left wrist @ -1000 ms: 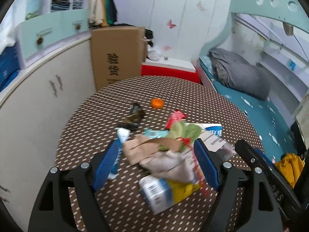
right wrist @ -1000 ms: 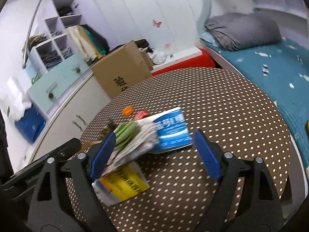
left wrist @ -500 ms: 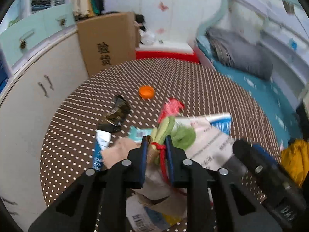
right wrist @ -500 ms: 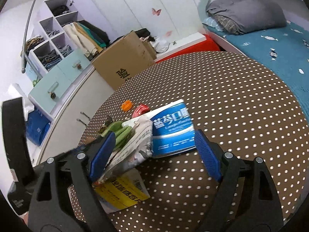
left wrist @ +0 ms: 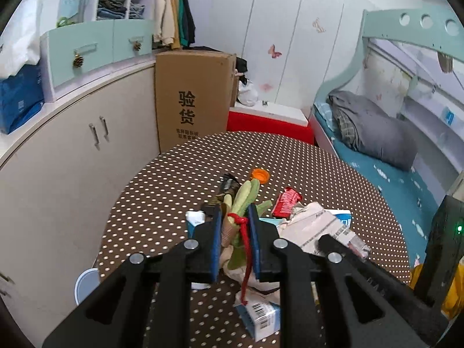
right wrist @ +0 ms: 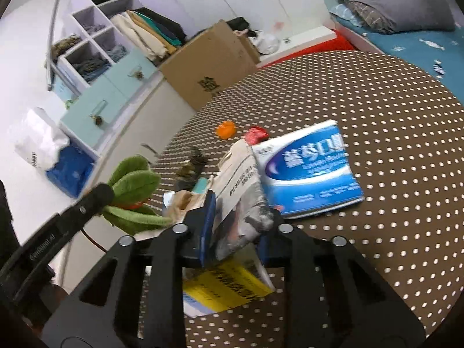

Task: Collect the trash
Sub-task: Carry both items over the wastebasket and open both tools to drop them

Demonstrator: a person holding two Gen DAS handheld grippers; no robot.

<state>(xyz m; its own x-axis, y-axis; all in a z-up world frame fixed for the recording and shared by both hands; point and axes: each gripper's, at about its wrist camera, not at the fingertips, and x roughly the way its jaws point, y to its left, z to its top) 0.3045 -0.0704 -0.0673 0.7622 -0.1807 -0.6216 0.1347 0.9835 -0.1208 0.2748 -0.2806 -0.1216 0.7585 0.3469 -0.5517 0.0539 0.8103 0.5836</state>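
My left gripper (left wrist: 235, 220) is shut on a green plush bundle tied with red string (left wrist: 243, 200), held above the dotted round table (left wrist: 185, 174); the bundle also shows in the right wrist view (right wrist: 132, 182). My right gripper (right wrist: 236, 203) is shut on a crumpled grey-and-white printed wrapper (right wrist: 240, 191), which also shows in the left wrist view (left wrist: 316, 226). A blue-and-white box (right wrist: 310, 171), a yellow-labelled carton (right wrist: 226, 290), a red wrapper (left wrist: 285, 204), an orange cap (left wrist: 260, 175) and dark wrappers (left wrist: 227, 187) lie on the table.
A tall cardboard box (left wrist: 191, 98) stands behind the table beside white cabinets (left wrist: 72, 156). A bed with a grey blanket (left wrist: 374, 133) is on the right. A white bin rim (left wrist: 85, 285) shows below the table's left edge.
My left gripper closed on the green plush bundle and lifted it off the pile. My right gripper closed on the crumpled printed wrapper.
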